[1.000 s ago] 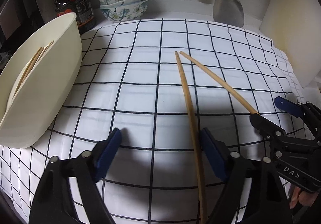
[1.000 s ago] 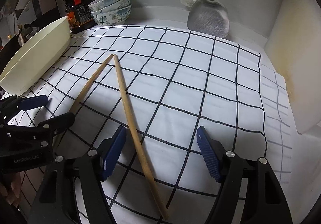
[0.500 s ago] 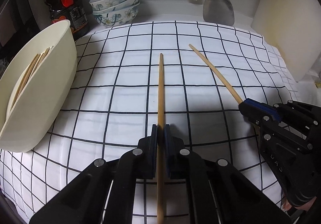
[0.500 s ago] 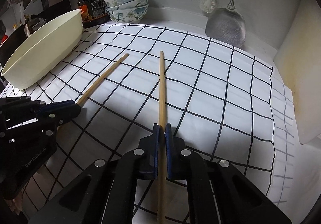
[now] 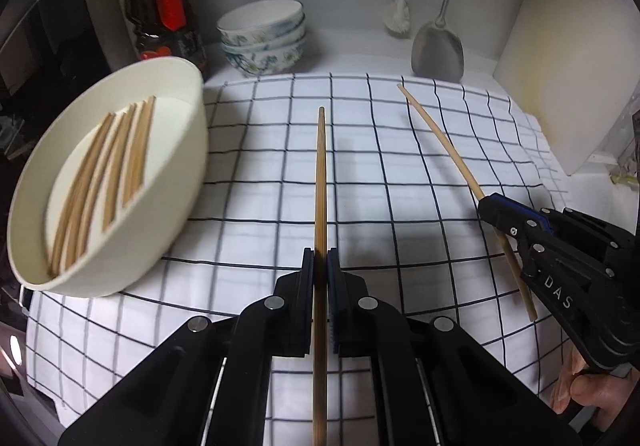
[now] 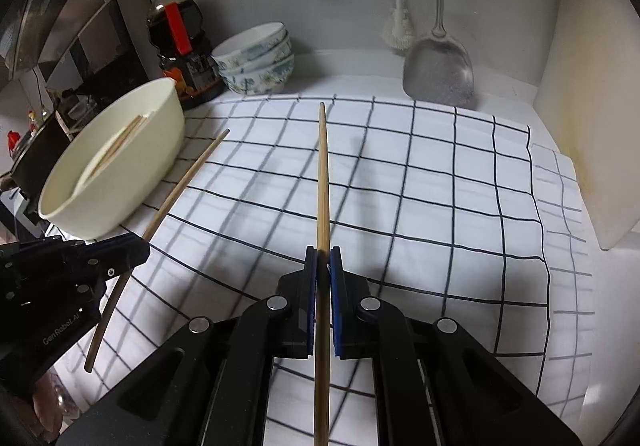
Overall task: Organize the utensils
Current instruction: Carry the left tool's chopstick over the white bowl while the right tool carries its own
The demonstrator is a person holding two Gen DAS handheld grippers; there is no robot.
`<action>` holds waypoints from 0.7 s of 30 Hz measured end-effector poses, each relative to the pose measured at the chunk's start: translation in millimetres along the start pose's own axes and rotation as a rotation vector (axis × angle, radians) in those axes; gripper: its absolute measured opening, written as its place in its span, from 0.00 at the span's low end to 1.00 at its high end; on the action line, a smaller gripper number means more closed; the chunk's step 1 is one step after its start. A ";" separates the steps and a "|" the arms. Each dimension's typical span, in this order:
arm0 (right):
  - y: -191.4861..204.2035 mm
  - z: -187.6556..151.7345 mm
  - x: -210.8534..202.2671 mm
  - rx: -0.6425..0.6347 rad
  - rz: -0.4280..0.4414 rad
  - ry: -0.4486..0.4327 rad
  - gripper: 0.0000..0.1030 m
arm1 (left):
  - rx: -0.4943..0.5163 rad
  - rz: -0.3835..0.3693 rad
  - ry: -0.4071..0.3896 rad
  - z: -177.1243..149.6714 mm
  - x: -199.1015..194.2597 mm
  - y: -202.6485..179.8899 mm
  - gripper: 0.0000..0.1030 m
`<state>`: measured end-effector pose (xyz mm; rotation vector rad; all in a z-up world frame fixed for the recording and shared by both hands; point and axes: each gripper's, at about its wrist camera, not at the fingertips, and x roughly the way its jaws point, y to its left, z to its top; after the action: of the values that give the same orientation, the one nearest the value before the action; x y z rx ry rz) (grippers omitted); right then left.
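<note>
Where frame ends, chopstick [image 5: 320, 174] butt unseen

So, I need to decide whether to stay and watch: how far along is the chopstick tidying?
Mostly done. Several chopsticks already lie in the cream bowl. In hand: the left gripper is shut on one chopstick, the right gripper on another, both above the checked cloth. Left: dropping these two into the bowl. No loose chopsticks show on the cloth.

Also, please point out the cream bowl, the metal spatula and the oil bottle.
cream bowl [image 5: 182, 182], left wrist view, outer wall.
metal spatula [image 5: 438, 48], left wrist view, blade.
oil bottle [image 6: 176, 26], right wrist view, red handle.
</note>
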<state>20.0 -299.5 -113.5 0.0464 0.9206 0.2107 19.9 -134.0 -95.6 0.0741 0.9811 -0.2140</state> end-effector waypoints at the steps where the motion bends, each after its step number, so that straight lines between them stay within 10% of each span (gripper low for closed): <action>1: 5.0 2.0 -3.7 -0.002 0.003 -0.004 0.06 | -0.002 0.002 -0.009 2.3 -7.9 4.6 0.07; 21: 168.9 87.6 -39.8 0.081 -0.059 -0.180 0.06 | 0.096 -0.061 -0.197 65.8 -101.3 191.6 0.07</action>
<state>39.1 -137.8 -7.2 0.1117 0.7496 0.1124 60.1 57.5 18.6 0.1085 0.7770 -0.3182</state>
